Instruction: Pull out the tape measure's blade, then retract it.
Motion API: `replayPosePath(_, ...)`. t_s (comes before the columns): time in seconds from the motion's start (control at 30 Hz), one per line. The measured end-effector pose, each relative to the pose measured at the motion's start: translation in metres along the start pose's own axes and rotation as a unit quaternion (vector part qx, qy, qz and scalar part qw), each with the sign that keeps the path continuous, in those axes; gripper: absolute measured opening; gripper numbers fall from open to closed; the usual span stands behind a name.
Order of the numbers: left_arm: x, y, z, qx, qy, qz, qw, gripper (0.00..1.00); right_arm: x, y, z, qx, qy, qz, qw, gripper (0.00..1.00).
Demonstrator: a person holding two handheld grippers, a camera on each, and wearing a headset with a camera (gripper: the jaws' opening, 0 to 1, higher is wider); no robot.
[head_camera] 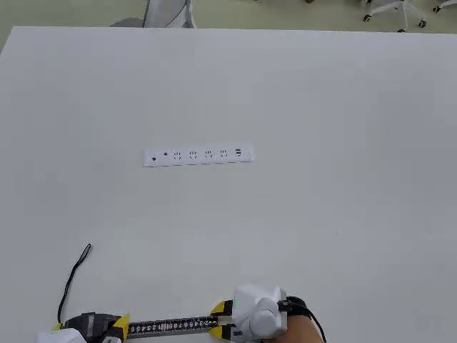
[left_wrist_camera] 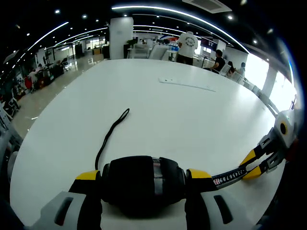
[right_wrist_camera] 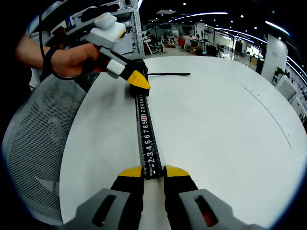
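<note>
The tape measure, a hard compact case, sits at the table's near-left edge, clamped in the left gripper. Its thin, springy blade runs right to the right gripper, which pinches the tip. The blade is probably slick and keen to snap back, so the end hook is the safest hold.

A broad white bench spreads across the head view. A long white plastic power strip lies flat near its middle, its row of sockets facing up, well apart from every edge. Beyond the far edge a pale grey chair stands on the light green floor, and the white wheeled base of another chair sits at the upper right.

In the left gripper view, a white pillar rises behind the bench under curved ceiling light strips, and a person in a white shirt stands beyond the bench.

In the right gripper view, a grey mesh chair back stands beside the bench edge.
</note>
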State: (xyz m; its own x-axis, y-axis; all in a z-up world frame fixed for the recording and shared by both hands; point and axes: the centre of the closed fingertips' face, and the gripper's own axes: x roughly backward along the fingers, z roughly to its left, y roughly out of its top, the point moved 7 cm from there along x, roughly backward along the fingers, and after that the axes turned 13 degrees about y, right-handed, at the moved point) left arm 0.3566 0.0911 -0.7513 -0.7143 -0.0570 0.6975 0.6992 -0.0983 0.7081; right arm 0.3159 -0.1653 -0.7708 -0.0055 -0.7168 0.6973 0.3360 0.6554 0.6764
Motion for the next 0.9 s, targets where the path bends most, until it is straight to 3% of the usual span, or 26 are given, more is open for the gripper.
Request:
replayPosePath(0.57,-0.001,0.000,0.001,0.003,-0.003,0.004,1.0000,0.67,-0.008,0.006,0.000,-0.003,0.005,-0.019,0.9998,0.15)
replayPosePath(0.67,-0.001,-0.001,0.001,0.002,-0.005,0.005,1.0000,0.67,-0.015,0.012,0.001,-0.002,0.006,-0.022,0.9997,0.15)
replayPosePath(0.7,0.000,-0.002,0.000,0.003,-0.007,0.006,1.0000,0.67,-0.034,0.031,0.001,0.014,0.008,-0.021,0.9996,0.15)
replayPosePath(0.9,0.001,0.000,0.000,0.004,-0.006,0.006,1.0000,0.67,-0.033,0.030,-0.001,0.006,0.007,-0.031,0.9995,0.14)
